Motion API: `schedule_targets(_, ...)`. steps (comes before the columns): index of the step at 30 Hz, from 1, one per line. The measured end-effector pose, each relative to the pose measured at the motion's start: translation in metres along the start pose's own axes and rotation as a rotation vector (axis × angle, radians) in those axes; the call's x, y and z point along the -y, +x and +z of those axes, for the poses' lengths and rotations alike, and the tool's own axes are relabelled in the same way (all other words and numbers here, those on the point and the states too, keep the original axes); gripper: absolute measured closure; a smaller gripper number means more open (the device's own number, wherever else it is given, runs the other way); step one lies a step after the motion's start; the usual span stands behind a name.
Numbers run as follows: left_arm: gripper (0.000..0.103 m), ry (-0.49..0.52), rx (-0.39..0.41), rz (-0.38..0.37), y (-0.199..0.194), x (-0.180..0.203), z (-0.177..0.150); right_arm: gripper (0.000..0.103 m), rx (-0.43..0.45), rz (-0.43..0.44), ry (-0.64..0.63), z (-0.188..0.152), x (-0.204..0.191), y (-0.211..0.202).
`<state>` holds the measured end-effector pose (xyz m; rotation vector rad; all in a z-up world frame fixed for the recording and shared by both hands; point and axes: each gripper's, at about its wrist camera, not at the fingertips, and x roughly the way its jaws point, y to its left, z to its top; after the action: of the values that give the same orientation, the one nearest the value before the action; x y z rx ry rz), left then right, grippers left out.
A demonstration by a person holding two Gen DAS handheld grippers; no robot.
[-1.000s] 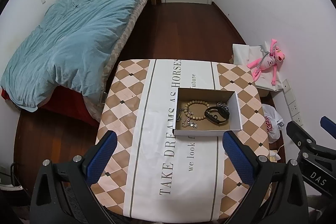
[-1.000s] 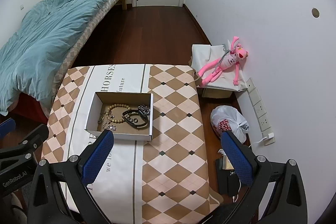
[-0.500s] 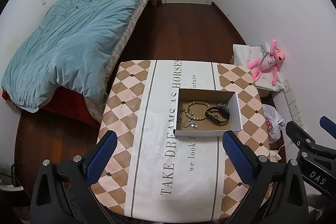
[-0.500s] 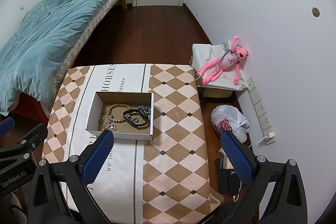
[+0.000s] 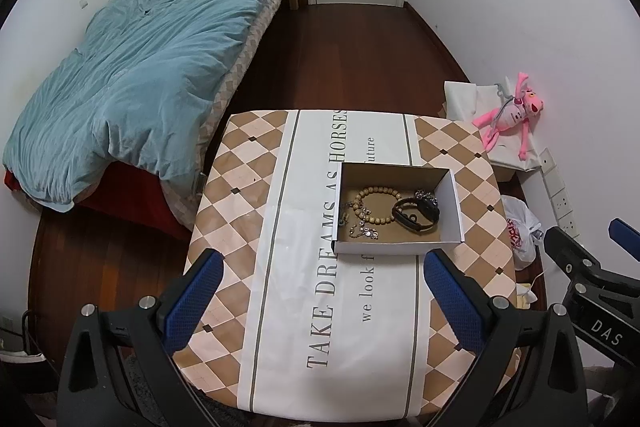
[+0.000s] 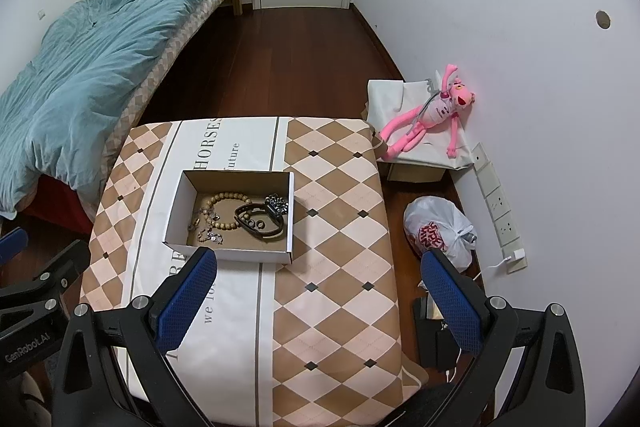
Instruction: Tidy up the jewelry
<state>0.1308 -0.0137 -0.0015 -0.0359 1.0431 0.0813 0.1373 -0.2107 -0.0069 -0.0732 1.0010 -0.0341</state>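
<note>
The jewelry sits in a shallow white cardboard box (image 5: 398, 247) w/ brown inside, centre-right of the left view, centre-left of the right view, on the worktop (image 6: 340, 267) w/ a diamond-pattern cloth. Inside: wooden bead bracelet (image 5: 374, 205) at middle, black strap watch (image 5: 416, 215) toward the right wall, a darker metal piece (image 6: 277, 204) at the far right corner, thin silver chains (image 5: 362, 229) at the near left. Two small rings (image 6: 255, 224) lie inside the watch loop, seen in the right view only.

Handling, as a judgement: all light. Beads are firm but round, so they may roll out of a pinch; best taken across the strand. Watch strap is springy, easiest grip is the band's near arc. Chains are limp, slippery, tangle-prone; pinch at a clump, lift slowly. Rings are tiny, hardest to catch.

Left tongs (image 5: 320, 301) are spread wide, holding nothing, hovering over the near worktop at lower frame. Right tongs (image 6: 320, 301) likewise wide apart, empty, near edge of the box just past the left fingertip.

Beyond: bed w/ blue duvet (image 5: 132, 95) upper left, pink plush toy (image 6: 434, 115) at right.
</note>
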Motion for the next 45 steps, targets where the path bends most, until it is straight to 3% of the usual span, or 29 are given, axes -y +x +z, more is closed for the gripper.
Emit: schedule_targets(45, 0.001, 0.003, -0.017, -0.006, 0.0084, -0.0076, -0.0071, 0.0, -0.015, -0.001, -0.002, -0.0045, 0.0003, 0.0039)
